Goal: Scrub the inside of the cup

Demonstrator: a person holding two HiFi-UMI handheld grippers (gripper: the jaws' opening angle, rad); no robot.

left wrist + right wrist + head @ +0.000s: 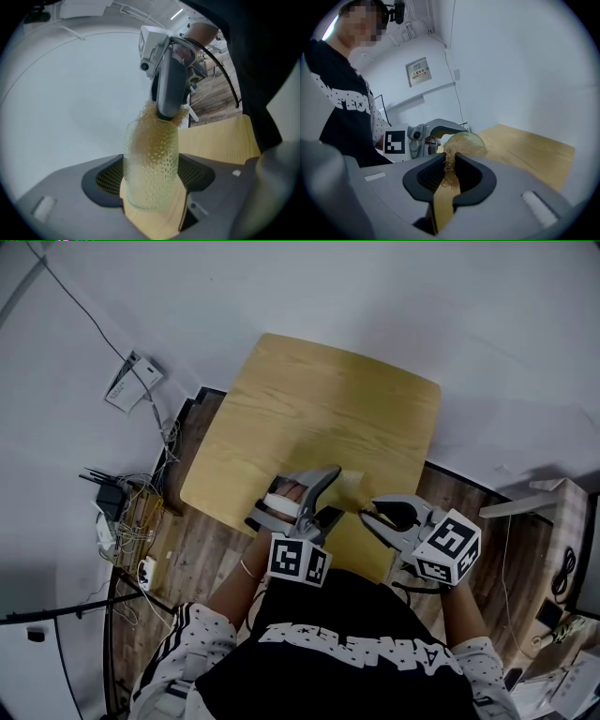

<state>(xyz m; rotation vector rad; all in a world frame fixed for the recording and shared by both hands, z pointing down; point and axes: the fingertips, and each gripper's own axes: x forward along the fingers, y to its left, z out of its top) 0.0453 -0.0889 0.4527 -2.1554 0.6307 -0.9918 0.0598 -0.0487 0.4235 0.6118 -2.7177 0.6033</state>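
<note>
My left tongs point(151, 180) are clenched on the textured cup point(151, 145), which I hold over the near edge of the desk point(319, 399). Its long axis runs roughly left to right, and its mouth faces my right tongs point(447, 177). These grip a golden scrubber point(450, 157) whose fibres sit at the cup's rim, just beyond the tong tips. The scrubbing stroke, as I judge it, runs leftward along that axis, with the right tongs travelling.
</note>
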